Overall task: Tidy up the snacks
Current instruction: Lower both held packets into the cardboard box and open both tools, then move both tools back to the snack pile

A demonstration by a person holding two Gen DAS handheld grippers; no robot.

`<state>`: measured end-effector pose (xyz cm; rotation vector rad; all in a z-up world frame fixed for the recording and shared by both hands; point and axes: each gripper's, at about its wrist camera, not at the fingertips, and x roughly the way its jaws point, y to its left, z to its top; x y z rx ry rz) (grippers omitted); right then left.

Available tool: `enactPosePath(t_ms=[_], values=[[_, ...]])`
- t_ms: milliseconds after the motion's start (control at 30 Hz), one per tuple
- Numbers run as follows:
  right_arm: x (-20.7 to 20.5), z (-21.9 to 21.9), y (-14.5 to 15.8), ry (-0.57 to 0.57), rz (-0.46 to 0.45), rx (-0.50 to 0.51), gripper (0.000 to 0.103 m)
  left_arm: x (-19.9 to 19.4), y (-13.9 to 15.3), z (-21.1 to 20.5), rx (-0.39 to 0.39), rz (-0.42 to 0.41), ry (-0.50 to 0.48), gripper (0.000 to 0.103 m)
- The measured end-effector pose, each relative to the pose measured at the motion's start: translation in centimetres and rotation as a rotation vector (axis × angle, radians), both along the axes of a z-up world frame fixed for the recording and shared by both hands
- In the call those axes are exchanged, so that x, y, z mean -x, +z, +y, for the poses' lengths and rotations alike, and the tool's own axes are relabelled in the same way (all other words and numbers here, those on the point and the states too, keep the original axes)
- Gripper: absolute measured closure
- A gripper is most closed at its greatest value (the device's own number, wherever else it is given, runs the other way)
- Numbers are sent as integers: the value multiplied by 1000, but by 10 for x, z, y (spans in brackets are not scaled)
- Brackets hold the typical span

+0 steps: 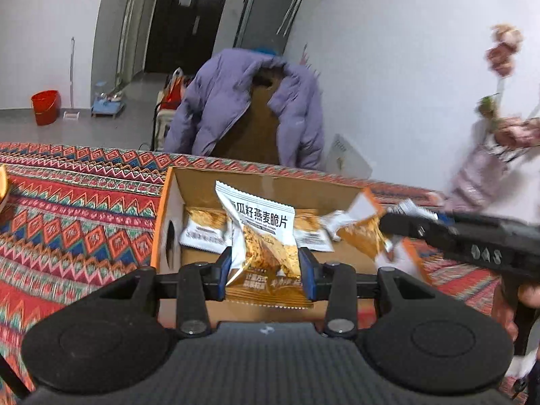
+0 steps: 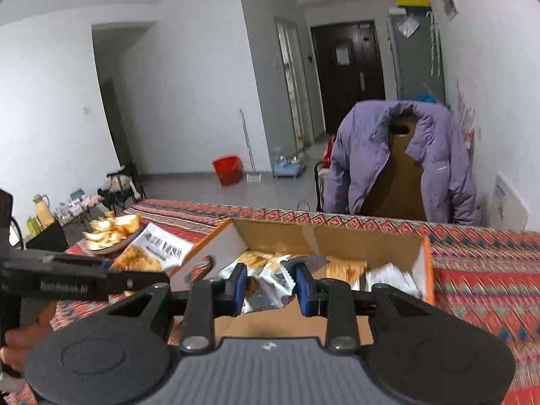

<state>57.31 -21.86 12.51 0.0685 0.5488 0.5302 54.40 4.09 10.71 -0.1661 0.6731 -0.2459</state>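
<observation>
My left gripper [image 1: 266,270] is clamped on a snack pack [image 1: 260,236], blue pads pinching its lower half from both sides; the pack stands upright w/ its white top and black print above the pads, orange-gold bottom hanging below. It's held over the near edge of the box [image 1: 202,182], above the box floor, not touching it.

My right gripper [image 2: 270,287] is clamped on a 2nd pack [image 2: 270,290], crumpled between the pads, white and grey foil showing. In the left view that gripper comes in from the right, its pack [image 1: 357,226] at the box's right wall, blurred.

Inside the box, more packs [image 1: 204,227] lie flat against the far wall; a few others sit toward the right corner in the right view [image 2: 388,276]. Count unclear.

The box is open-topped cardboard w/ orange outer edges, sitting on a red patterned cloth [image 1: 77,222] that covers the table. Off the box's left side, near the cloth's left edge, there's a dish of gold wrappers [image 2: 111,233].

Beyond the cloth's far edge: a purple jacket [image 1: 236,101] draped over a chair back, a red bucket [image 1: 45,106] on the floor by the wall, and blurred flowers [image 1: 499,101] at the far right.
</observation>
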Motion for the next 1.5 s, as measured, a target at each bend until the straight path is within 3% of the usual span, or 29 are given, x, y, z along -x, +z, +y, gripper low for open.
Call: enactPosePath(t_ms=[233,367,433,500,567,767,933,1100,1267,1433,1500], values=[[-123,39,-42,-37,191,0,71,-68,-34,2,-58,72,-23,62],[-145,56,-62,-50,251,5,64,-79,-46,7,-68,86,-5,50],[-149,60,-69,-45,272,37,48,-77,-49,9,-71,86,1,47],[-142,61,-72,-49,262,64,43,-74,-47,12,-62,83,-7,39],[-133,61,-67,-45,236,80,43,-66,-39,14,-68,67,2,38],[-80,43,-19,-41,124,141,32,-22,6,20,-73,-3,-1,33],[-13,15,31,-47,31,178,24,41,45,29,-81,-73,-27,28],[62,-13,58,-77,-32,193,21,112,68,35,-97,-127,-20,25],[143,-34,68,-82,-90,178,17,187,78,43,-86,-199,4,21],[227,-44,55,-67,-165,190,15,254,63,42,-96,-256,48,20],[255,-44,44,-64,-186,205,14,277,53,43,-55,-255,49,19]])
